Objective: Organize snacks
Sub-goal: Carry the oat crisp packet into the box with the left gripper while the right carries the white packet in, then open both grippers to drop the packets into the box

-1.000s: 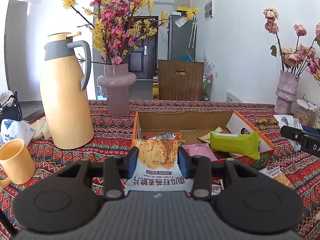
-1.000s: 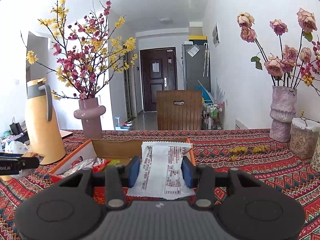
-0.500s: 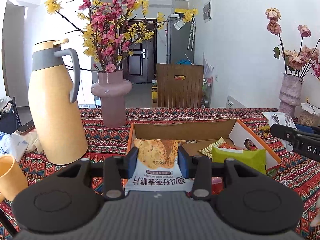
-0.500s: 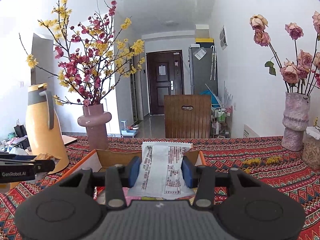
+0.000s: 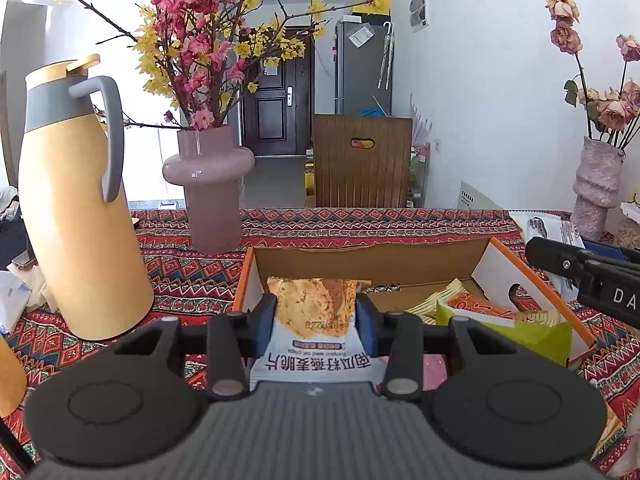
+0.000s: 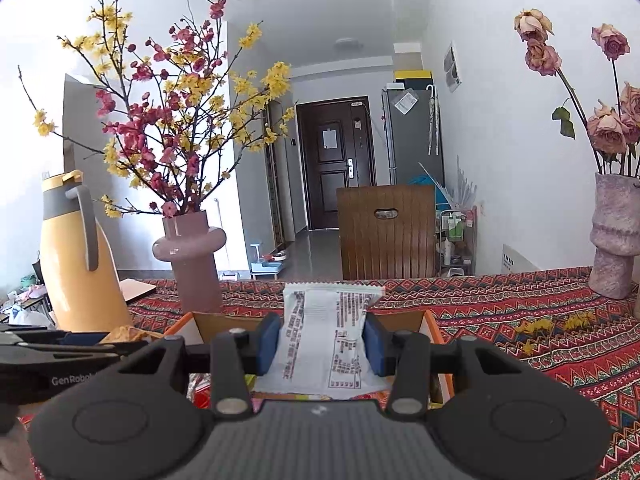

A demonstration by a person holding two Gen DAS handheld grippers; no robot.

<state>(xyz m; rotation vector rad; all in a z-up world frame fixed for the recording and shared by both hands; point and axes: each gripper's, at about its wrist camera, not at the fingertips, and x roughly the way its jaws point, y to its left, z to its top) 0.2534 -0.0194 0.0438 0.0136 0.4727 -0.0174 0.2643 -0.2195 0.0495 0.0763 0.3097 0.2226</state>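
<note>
Left gripper (image 5: 316, 316): fingers clamped on an oat-crisp packet (image 5: 314, 332), held above the near edge of the cardboard box (image 5: 360, 254).
Right gripper (image 6: 322, 344): fingers clamped on a white printed packet (image 6: 324, 344), over the same box.
Box: on the patterned worktop (image 5: 360, 224), green packet (image 5: 508, 330) inside.

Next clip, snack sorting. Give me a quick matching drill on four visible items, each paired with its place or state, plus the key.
Column one:
1. oat crisps packet
2. white packet showing its printed back
3. green packet
4. yellow thermos jug

Column two:
A. lying in the cardboard box
B. clamped in the right claw
C. standing on the patterned tablecloth
D. clamped in the left claw

Pairs: 1-D, 2-B, 3-A, 4-C
</note>
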